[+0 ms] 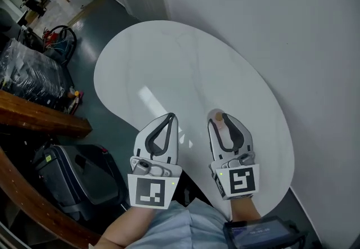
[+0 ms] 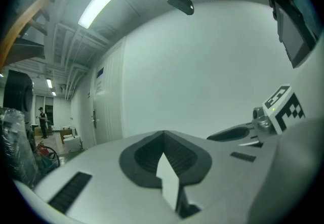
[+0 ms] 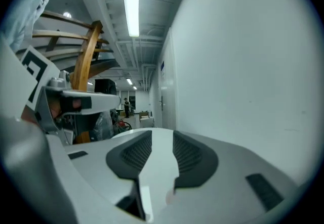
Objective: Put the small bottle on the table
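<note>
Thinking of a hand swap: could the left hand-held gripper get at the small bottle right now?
Probably not cleanly. The small bottle sits between the right hand-held gripper's parted jaws, which flank it on both sides, and the left hand-held gripper is shut beside it.

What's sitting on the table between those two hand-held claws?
Nothing. In the head view, only bare white table lies between the left gripper and the right gripper.
</note>
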Motion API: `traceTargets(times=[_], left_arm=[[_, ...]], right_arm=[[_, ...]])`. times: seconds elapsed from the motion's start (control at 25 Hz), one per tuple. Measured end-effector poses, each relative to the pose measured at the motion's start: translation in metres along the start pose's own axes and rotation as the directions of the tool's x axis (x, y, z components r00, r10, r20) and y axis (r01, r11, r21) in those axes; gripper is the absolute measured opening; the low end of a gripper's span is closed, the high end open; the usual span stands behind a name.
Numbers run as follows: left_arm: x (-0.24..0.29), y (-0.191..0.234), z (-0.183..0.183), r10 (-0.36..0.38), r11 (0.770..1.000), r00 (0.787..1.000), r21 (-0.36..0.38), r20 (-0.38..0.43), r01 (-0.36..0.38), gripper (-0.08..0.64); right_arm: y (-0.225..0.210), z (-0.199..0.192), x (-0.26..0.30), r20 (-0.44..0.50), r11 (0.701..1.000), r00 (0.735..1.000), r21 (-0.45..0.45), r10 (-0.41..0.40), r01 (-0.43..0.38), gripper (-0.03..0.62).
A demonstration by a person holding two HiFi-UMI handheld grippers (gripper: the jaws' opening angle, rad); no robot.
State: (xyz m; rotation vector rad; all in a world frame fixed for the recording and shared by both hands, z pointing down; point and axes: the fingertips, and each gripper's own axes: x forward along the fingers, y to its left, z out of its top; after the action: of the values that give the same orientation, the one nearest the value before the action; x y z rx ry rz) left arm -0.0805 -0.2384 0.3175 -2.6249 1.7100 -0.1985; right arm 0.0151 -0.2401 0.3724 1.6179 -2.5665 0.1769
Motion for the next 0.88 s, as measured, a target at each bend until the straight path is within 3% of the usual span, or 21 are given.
traceTargets(times=[0.16,0.4,0.88], left_arm=[[-0.003,-0.014,0.030,-0.021,1.000,0.996,0.014,0.085,0.020,0.000],[-0.009,-0.028,0.061,-0.038,0.999,0.984,0.021,0.175,0.035,0.000],[-0.015,-0.035,0.066,-0.041,0.999,0.979,0.033,0.198,0.035,0.000]], right_arm=[[0.008,0.034,-0.013,0.063,1.000,0.998,0.004,0.019,-0.019,0.024],[0.010,0.062,-0.027,0.112,0.999,0.994,-0.039,0.000,0.005,0.002],[0.008,0.071,-0.038,0.132,0.996,0.991,-0.081,-0.018,0.029,0.000]])
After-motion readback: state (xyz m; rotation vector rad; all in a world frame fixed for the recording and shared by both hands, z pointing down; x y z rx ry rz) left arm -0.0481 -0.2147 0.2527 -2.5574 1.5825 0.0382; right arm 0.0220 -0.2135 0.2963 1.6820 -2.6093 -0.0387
